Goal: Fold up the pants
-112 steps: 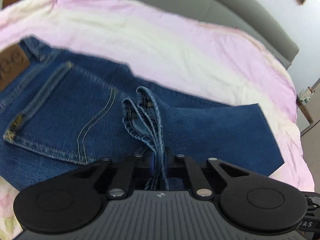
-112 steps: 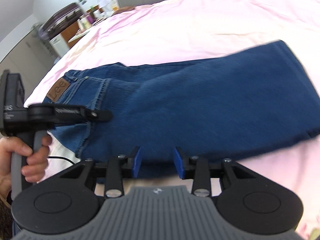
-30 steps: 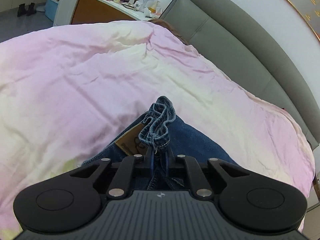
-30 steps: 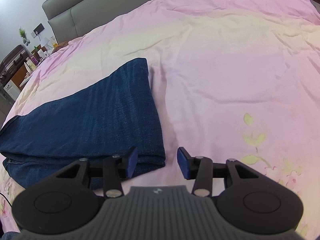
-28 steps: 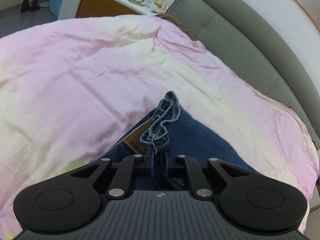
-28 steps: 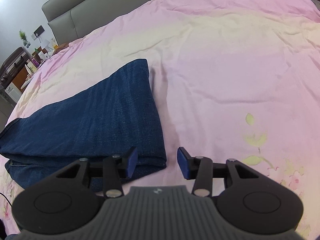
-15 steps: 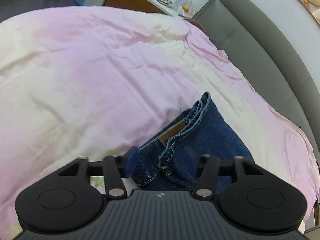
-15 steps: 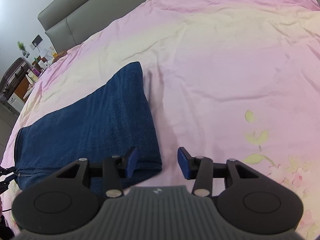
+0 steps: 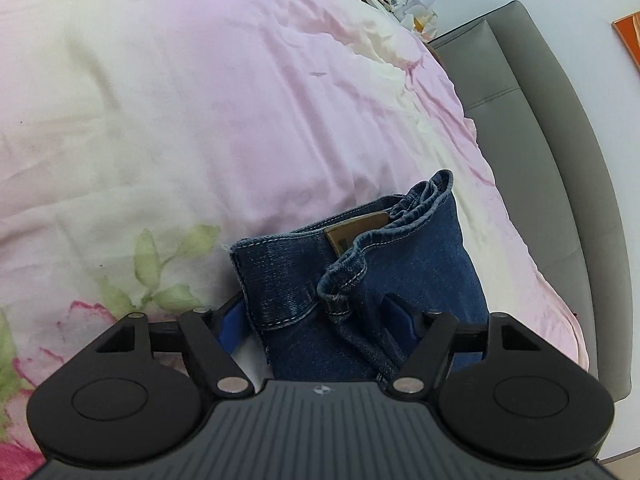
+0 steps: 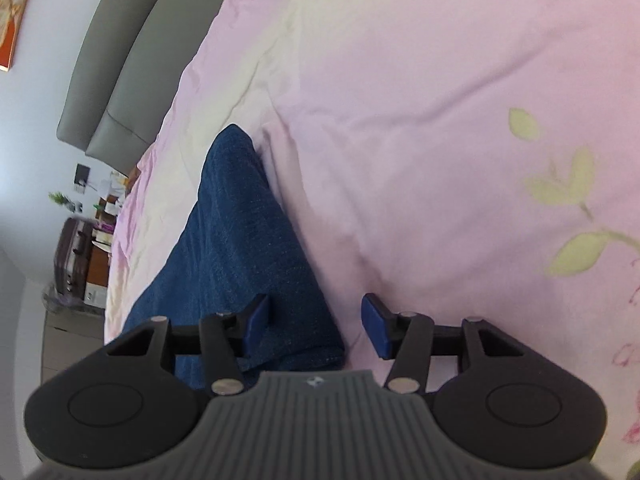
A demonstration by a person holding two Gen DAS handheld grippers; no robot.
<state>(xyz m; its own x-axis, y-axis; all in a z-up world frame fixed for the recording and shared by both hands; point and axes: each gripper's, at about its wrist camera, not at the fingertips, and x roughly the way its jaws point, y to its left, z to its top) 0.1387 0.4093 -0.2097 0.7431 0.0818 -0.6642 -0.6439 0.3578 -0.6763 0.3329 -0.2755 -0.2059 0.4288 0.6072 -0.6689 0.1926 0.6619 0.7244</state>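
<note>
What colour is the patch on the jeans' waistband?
Brown, like leather. The patch sits on the blue jeans waistband, clearest in the left wrist view.

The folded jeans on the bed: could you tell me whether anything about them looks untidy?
Slightly. The hem of the jeans lies rumpled and askew across the waistband, half covering the leather patch.
</note>
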